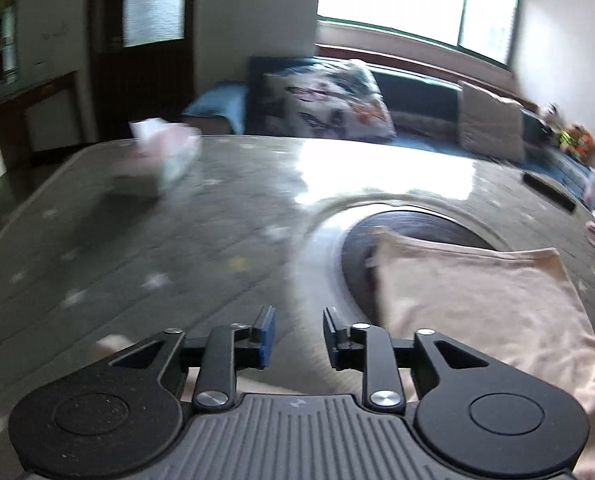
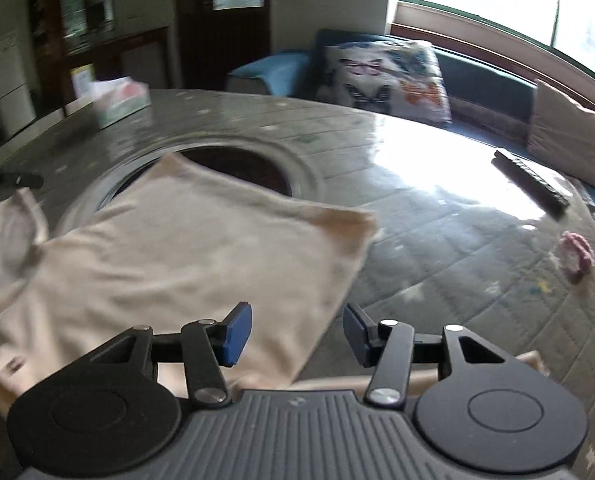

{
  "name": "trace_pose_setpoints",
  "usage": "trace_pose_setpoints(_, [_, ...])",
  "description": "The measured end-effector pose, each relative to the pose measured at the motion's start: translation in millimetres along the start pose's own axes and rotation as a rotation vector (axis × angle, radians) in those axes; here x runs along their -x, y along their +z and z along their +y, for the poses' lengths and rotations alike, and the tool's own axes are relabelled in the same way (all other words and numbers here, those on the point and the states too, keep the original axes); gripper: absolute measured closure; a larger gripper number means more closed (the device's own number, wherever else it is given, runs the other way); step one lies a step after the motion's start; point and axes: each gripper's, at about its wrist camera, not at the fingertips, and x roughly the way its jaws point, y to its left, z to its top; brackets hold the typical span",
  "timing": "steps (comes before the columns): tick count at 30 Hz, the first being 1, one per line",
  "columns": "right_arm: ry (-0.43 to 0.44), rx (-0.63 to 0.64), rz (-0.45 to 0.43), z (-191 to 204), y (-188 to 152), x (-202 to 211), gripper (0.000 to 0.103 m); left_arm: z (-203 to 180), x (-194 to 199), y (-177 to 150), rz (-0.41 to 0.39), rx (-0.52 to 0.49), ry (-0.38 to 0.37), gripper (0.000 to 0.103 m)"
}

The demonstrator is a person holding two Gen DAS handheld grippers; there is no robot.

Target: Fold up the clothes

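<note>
Clearly the shirt (image 2: 177, 248) is light, limp cotton, cream-coloured, lying partly folded on the table (image 2: 437, 208) with its far edge draped over the dark round inset (image 2: 241, 164) at the table's middle. I judge it will sag and slide on this glossy top rather than hold a crease, so a corner or hem pinch through all layers looks safest; one loose sleeve (image 2: 21, 216) sticks out at 10 o'clock in my right view, and the near right corner, just beyond my right gripper (image 2: 297, 334), looks the handiest grip. That gripper hangs over the shirt's near edge, jaws spread, nothing between them. My left gripper (image 1: 299, 338) is also spread and empty, over bare table, with the shirt (image 1: 477, 300) at its 2 o'clock. Further out, a tissue box (image 2: 119, 100) sits at 11 o'clock, a dark remote (image 2: 531, 184) at 2 o'clock and a small pink thing (image 2: 575, 256) at 3 o'clock. Motion blur softens the cloth's edges.
</note>
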Motion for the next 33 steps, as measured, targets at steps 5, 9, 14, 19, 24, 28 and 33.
trace_pose_setpoints(5, [-0.039,-0.073,0.003,-28,16,-29,0.055,-33,-47,24,0.039,-0.043,-0.032,0.068])
trace_pose_setpoints(9, [-0.046,-0.112,0.010,-44,24,-51,0.056,-46,-80,36,0.062,-0.067,-0.025,0.065])
trace_pose_setpoints(14, [-0.029,-0.144,0.022,-56,31,-75,0.065,-51,-106,40,0.078,-0.076,-0.017,0.066])
trace_pose_setpoints(19, [-0.006,-0.142,0.031,-55,38,-86,0.083,-53,-112,39,0.069,-0.097,-0.031,0.078])
trace_pose_setpoints(24, [-0.012,-0.119,0.026,-47,47,-92,0.099,-53,-115,39,0.045,-0.111,-0.049,0.097])
trace_pose_setpoints(28, [-0.025,-0.092,-0.004,-40,56,-92,0.100,-48,-108,43,-0.011,-0.102,-0.004,0.100])
trace_pose_setpoints(33, [-0.025,-0.081,-0.045,-33,73,-101,0.099,-33,-103,54,-0.043,-0.065,0.058,0.101])
